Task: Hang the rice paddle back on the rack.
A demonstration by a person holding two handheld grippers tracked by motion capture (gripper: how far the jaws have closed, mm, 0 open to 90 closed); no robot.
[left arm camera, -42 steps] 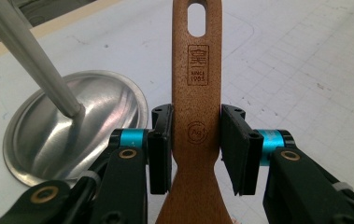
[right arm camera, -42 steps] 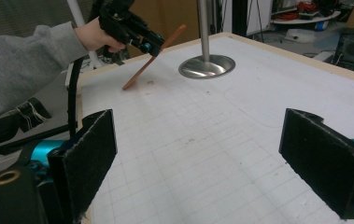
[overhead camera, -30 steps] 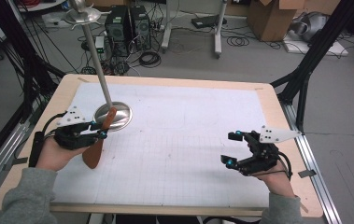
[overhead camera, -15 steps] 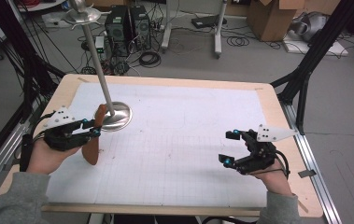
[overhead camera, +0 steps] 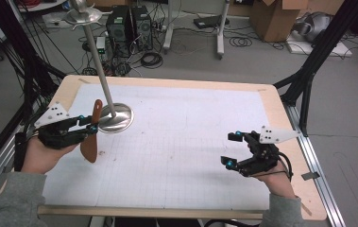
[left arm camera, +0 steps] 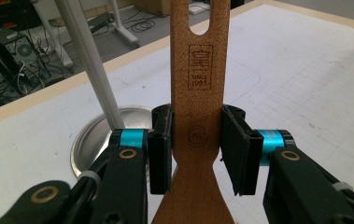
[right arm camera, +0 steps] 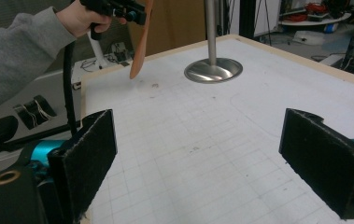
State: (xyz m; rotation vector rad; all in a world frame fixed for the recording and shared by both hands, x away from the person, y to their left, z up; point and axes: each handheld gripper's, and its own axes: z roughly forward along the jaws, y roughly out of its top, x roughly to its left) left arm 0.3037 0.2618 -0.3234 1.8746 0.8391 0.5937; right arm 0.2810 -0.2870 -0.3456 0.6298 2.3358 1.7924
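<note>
My left gripper (left arm camera: 196, 142) is clamped on the neck of a wooden spatula (left arm camera: 197, 93), one pad on each narrow edge, jaws partly closed to that width. The blade hangs down below the grip and the slotted handle end points up. In the high view I hold it (overhead camera: 91, 135) clear of the table (overhead camera: 176, 101) at its left side, just beside the round base of a metal stand (overhead camera: 115, 118).

My guess is that the slot is meant for a hook at the top of the stand, so the step in hand is a lift. To do it well I would keep the squeeze firm, since the smooth wood is held only on thin edges and could pivot, keep the spatula upright, and raise it alongside the pole (left arm camera: 88, 65) without knocking it.

My right gripper (overhead camera: 242, 150) hovers over the right side of the table, well apart, jaws wide open and holding nothing.

Beyond the far edge sit computer towers (overhead camera: 128, 26), loose cables and cardboard boxes (overhead camera: 273, 16) on the floor, none in my path. Only the pole stands close enough to catch the spatula.
</note>
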